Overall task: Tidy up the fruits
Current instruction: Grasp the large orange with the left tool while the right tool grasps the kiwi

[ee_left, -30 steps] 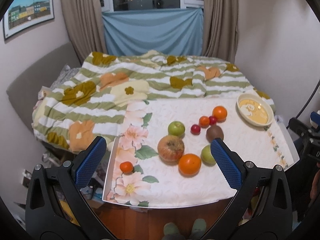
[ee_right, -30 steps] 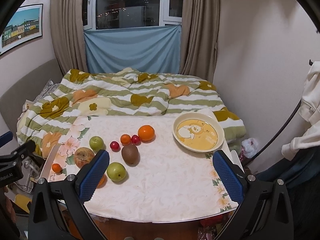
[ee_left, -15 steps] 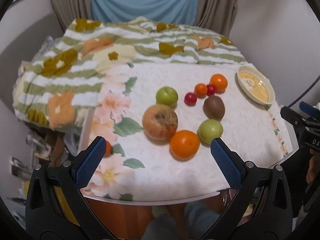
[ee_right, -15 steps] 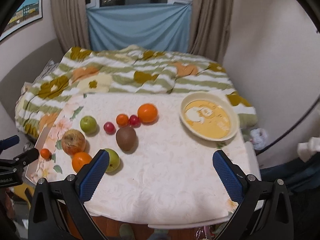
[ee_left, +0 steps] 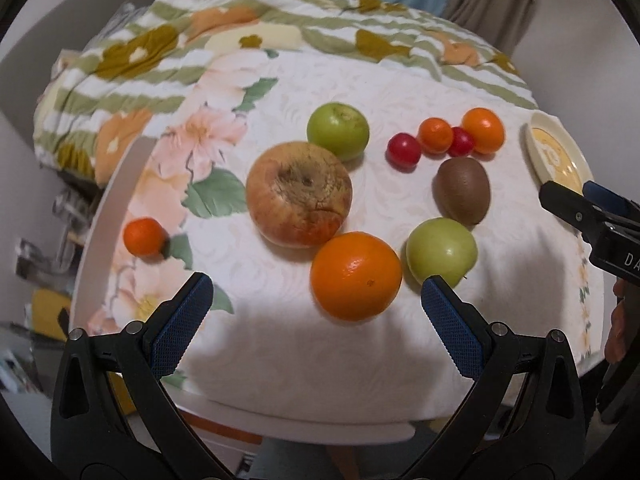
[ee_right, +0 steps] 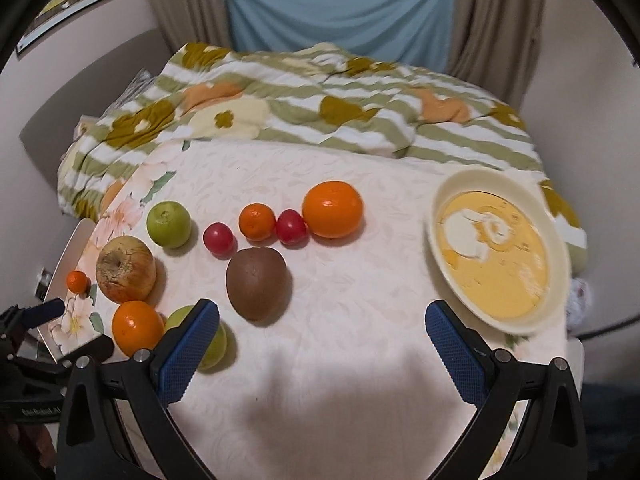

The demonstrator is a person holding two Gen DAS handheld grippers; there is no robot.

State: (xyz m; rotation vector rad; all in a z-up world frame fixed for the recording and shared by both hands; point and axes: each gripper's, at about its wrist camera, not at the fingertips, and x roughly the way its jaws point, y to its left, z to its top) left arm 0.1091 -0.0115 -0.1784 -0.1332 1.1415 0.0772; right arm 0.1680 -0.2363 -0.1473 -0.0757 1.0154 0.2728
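Several fruits lie on a white tablecloth (ee_left: 280, 344). In the left wrist view a big orange (ee_left: 355, 276) sits nearest, with a wrinkled apple (ee_left: 299, 194), two green apples (ee_left: 338, 130) (ee_left: 441, 251), a brown kiwi (ee_left: 463, 191) and a small mandarin (ee_left: 144, 237) around it. My left gripper (ee_left: 316, 300) is open, just short of the big orange. In the right wrist view the kiwi (ee_right: 256, 282) lies ahead of my open right gripper (ee_right: 322, 330). A cream and yellow plate (ee_right: 500, 256) stands empty at the right. Two red cherry tomatoes (ee_right: 218, 237) (ee_right: 291, 226) flank a small orange (ee_right: 257, 221).
A striped floral duvet (ee_right: 320, 104) covers the bed behind the table. Another orange (ee_right: 332, 209) lies toward the plate. The table's near edge (ee_left: 312, 424) is close below my left gripper. The other gripper (ee_left: 600, 224) shows at the right of the left wrist view.
Both grippers have moved forward and down toward the table, so the fruit looks larger and closer. No fruit has moved, and both grippers stay open.
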